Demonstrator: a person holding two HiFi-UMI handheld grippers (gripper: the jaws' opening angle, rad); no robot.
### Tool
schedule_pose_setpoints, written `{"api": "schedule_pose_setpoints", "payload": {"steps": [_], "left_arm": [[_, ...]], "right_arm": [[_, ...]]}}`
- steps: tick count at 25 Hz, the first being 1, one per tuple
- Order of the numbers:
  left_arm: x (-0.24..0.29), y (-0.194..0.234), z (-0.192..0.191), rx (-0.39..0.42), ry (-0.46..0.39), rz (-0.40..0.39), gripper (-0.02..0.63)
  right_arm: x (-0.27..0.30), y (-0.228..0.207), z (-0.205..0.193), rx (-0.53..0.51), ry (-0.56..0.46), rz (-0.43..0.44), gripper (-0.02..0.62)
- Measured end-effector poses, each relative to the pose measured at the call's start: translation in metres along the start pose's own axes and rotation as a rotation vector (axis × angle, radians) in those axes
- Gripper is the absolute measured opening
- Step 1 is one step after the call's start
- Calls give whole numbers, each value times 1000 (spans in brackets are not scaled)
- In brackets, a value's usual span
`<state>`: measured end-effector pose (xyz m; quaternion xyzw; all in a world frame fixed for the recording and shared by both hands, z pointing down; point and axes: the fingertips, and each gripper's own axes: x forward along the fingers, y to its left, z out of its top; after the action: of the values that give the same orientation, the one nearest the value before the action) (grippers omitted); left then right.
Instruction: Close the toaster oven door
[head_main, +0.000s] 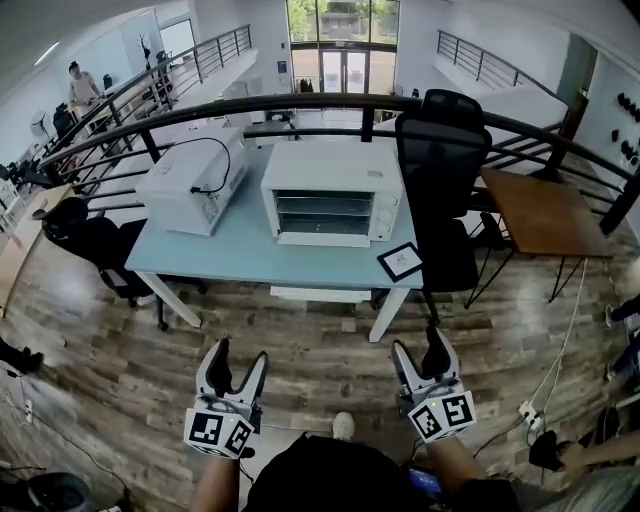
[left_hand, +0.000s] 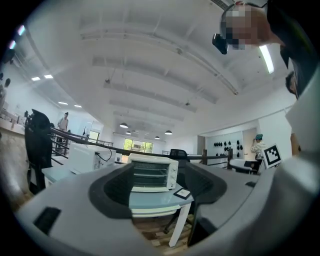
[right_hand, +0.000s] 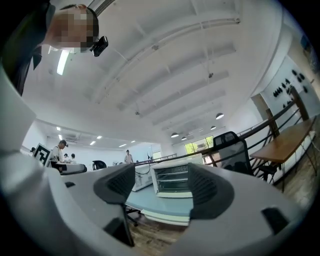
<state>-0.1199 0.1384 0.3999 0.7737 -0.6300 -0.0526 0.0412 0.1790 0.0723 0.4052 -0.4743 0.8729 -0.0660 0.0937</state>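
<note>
A white toaster oven (head_main: 333, 195) stands on the pale blue table (head_main: 230, 250), seen also as the toaster oven (left_hand: 151, 173) in the left gripper view and the toaster oven (right_hand: 172, 179) in the right gripper view. Its racks show through the front, and its door (head_main: 322, 239) appears folded down flat at the base. My left gripper (head_main: 240, 352) and right gripper (head_main: 418, 342) hang low over the wooden floor, well short of the table. Both are open and empty, the oven framed between the left gripper (left_hand: 157, 192) jaws and the right gripper (right_hand: 160, 192) jaws.
A second white appliance (head_main: 192, 182) with a black cable sits left of the oven. A marker card (head_main: 400, 260) lies at the table's front right corner. A black chair (head_main: 440, 150) stands to the right, another chair (head_main: 85, 240) to the left, a wooden table (head_main: 545, 212) further right. A curved railing runs behind.
</note>
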Motion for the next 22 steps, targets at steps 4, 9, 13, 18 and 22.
{"api": "schedule_pose_setpoints", "payload": {"steps": [4,9,13,18,22], "left_arm": [[23,-1,-9,0,26,32,313],[42,-1,-23,-19,41,85,312],[58,-3,-36,-42,73,95,312],[67,4,-56,-67,111,117,313],[78,10,-62,-59,111,115,311]], "right_arm": [[9,-36,-3,32,18,-26,316],[13,-72,-12,60,53,-41,314],[19,-92,-22,81,90,-41,308],[24,-102,-33,109,109,-43,296],[34,-107,-45,100,135,-47,293]]}}
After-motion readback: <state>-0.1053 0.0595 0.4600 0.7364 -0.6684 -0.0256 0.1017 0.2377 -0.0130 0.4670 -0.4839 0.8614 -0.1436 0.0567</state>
